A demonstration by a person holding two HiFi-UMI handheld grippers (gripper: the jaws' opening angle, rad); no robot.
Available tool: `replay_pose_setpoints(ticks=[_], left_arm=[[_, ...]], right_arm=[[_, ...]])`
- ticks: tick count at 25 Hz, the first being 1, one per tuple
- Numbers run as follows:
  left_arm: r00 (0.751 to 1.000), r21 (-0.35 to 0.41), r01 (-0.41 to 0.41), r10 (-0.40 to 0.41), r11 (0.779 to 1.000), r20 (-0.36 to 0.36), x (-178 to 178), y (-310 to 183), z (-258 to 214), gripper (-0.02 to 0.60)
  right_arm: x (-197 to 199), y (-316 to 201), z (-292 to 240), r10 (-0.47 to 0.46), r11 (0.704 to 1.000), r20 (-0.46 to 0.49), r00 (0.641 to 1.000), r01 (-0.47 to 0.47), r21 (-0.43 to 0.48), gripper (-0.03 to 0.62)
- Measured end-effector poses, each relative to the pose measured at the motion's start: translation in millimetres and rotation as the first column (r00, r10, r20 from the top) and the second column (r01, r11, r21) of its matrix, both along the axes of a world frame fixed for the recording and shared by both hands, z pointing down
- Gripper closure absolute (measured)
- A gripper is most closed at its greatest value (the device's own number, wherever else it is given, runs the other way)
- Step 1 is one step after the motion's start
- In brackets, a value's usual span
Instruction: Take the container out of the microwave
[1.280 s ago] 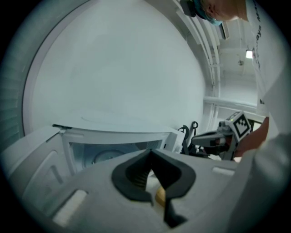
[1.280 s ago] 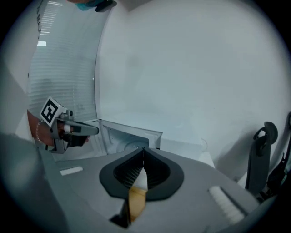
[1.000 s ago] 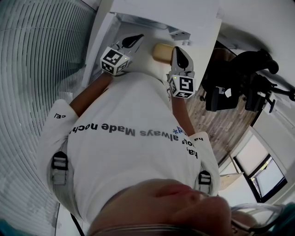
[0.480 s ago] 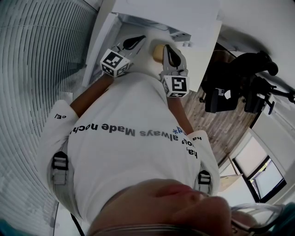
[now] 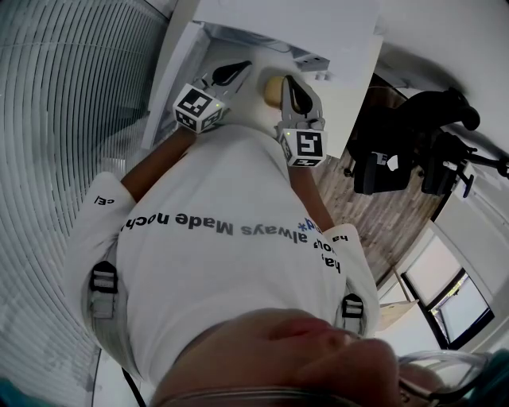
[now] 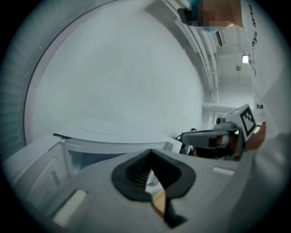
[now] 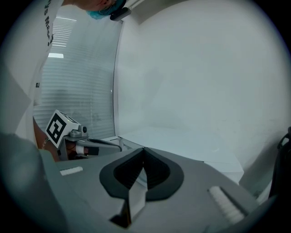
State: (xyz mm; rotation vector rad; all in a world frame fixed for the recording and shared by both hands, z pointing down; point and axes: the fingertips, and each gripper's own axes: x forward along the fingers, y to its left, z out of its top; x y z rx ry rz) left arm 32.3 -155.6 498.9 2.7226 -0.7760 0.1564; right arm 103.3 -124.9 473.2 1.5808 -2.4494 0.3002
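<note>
The white microwave (image 5: 280, 22) stands at the top of the head view, its front open toward me. A tan container (image 5: 273, 90) sits in the opening, partly hidden by my right gripper (image 5: 294, 87), which is shut and empty right beside it. My left gripper (image 5: 237, 70) is shut with nothing in it, just left of the container at the opening. In the left gripper view the closed jaws (image 6: 152, 175) point at the microwave (image 6: 113, 132), and a sliver of the tan container (image 6: 159, 203) shows through them. In the right gripper view the jaws (image 7: 141, 175) are closed.
White window blinds (image 5: 64, 119) fill the left. Black equipment on stands (image 5: 413, 143) sits at the right over a wooden floor (image 5: 374, 215). The person's white shirt (image 5: 223, 238) takes up the middle of the head view.
My right gripper has moved left and in toward the tan container, then held still. The left gripper has stayed in place.
</note>
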Motion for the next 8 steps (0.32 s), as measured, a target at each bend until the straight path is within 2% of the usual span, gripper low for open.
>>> replay_pose_setpoints(ticks=[8], left_arm=[[1.000,0.000,-0.006,0.006,1.000,0.007,0.6,-1.2,2.6,0.578]], right_arm=[[3.3,-1.1,0.6,0.003,1.000,0.003,1.000,-0.003,0.002,0.592]])
